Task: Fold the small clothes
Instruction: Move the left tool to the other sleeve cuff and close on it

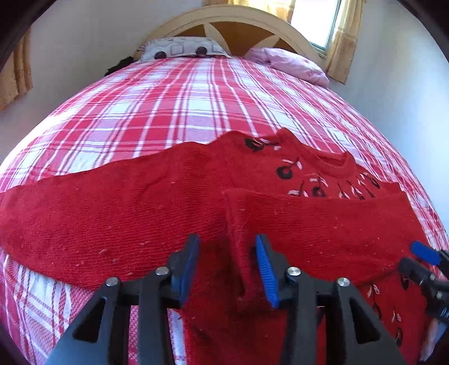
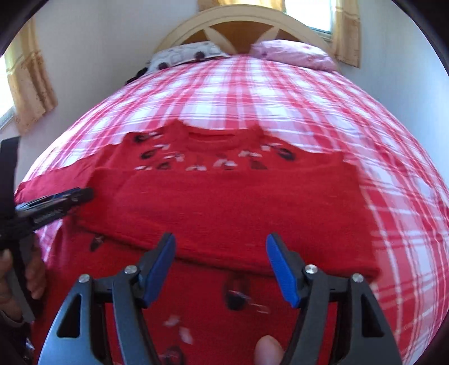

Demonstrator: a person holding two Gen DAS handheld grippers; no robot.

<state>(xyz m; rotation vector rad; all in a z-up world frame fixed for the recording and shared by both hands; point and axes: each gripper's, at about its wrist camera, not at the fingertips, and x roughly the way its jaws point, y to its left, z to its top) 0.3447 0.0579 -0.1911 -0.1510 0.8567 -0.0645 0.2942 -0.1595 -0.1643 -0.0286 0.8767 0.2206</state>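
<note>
A red sweater (image 1: 140, 202) lies across the near part of the bed (image 1: 174, 95), on a red and white plaid cover. No containers show in either view.

Left: one sleeve (image 1: 56, 213) stretches flat toward the bed's left edge. The left tool (image 1: 227, 266) stands open, its blue pads either side of a raised ridge of knit, not closed on it. That ridge is the left edge of a folded panel (image 1: 322, 221) lying over the sweater's body.

Centre: the collar (image 2: 210, 137) points toward the headboard (image 1: 238, 25), with black and white embroidery beneath it. The panel's near edge runs straight across the body.

Right: the right tool (image 2: 221, 266) is open, pads set wide above the panel's near edge, holding nothing. This view is blurred. The panel's right edge ends close to the sweater's right side, with plaid cover bare beyond it.

Far side: open cover extends to two pillows (image 1: 286, 63) at the headboard.
</note>
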